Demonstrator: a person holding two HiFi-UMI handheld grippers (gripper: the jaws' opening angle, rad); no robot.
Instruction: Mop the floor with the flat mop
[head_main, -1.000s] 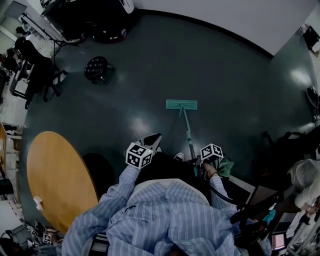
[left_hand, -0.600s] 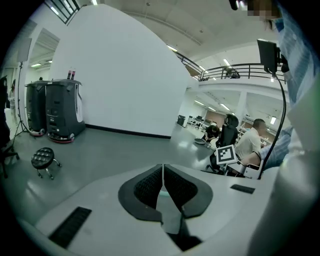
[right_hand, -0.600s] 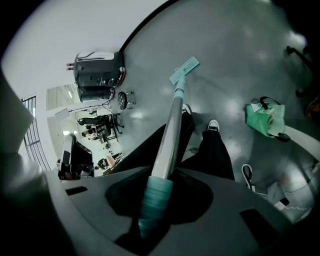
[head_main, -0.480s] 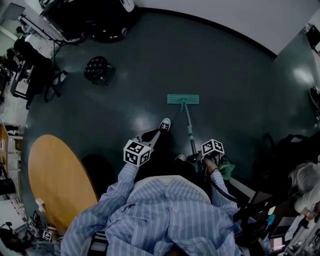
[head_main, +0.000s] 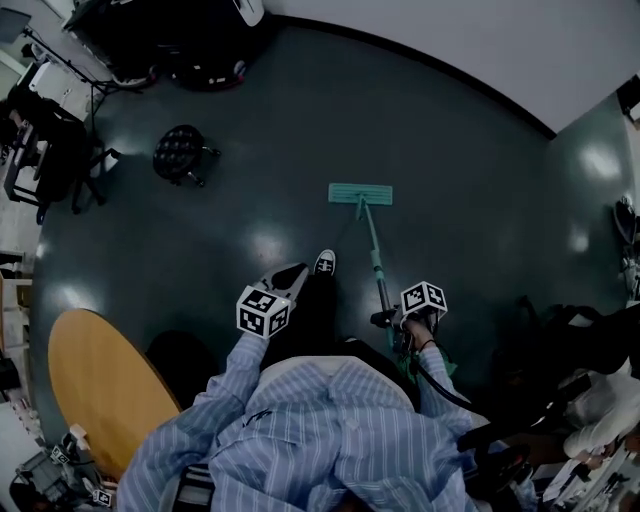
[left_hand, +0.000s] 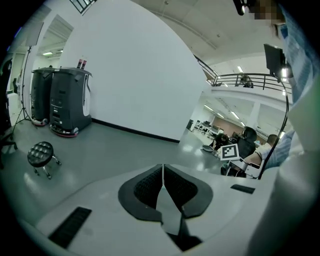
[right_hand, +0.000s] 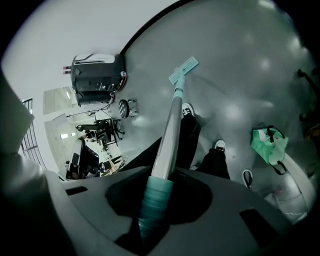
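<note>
The flat mop's teal head lies flat on the dark floor ahead of me, and its handle slopes back to my right gripper. In the right gripper view the gripper is shut on the handle's teal grip. From there the pale shaft runs out to the mop head. My left gripper hangs beside my left leg, away from the mop. Its jaws are shut with nothing between them. My shoe stands left of the handle.
A round wooden table stands at the near left. A black stool and a dark machine are at the far left by the white wall. A green bag lies by my right foot. Dark clutter lines the right side.
I have stepped forward with my left foot and the mop head has slid a little farther away. The right gripper kept hold of the handle; the left stayed shut.
</note>
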